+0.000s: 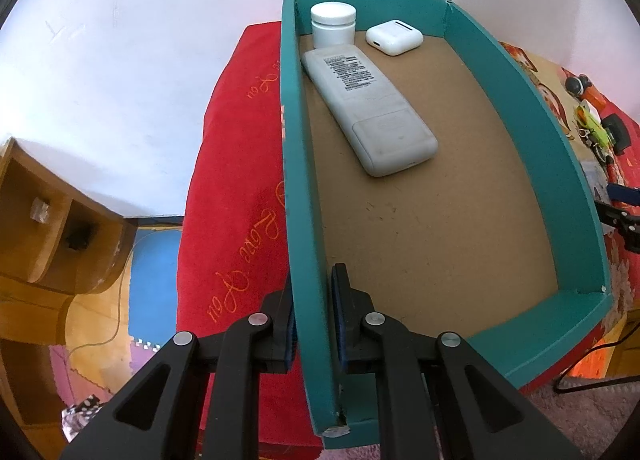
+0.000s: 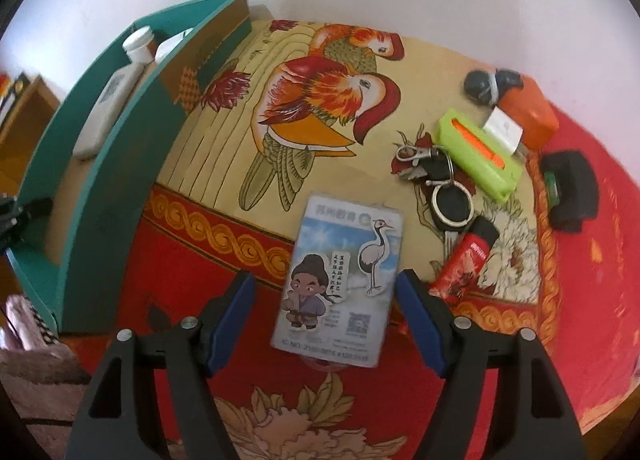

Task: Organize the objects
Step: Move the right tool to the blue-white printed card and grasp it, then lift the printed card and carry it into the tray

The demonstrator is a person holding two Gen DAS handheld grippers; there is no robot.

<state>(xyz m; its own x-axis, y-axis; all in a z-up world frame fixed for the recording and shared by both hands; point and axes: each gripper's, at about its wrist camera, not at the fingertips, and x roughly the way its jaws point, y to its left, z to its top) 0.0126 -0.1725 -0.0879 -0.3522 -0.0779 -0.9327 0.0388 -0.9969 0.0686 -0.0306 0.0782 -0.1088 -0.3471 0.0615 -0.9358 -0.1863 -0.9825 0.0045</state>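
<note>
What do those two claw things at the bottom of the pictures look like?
Both look alike. The left hand-held gripper and the right hand-held gripper each have two black plastic arms with triangular cut-outs, round silver pins at the joints, and flat blue pads lining the fingers. No cables or sleeves show.

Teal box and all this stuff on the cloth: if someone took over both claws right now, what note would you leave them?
Left claw: shut on the box wall, steadying it.
Right claw: open, hovering over the card, pads not touching it.
Done: remote, white jar and earbud case are in the box.
Left on the cloth: card, keys, green case, red lighter, white plug, orange item, black item.
Next, probably: grasp the card and move it to the box.
</note>
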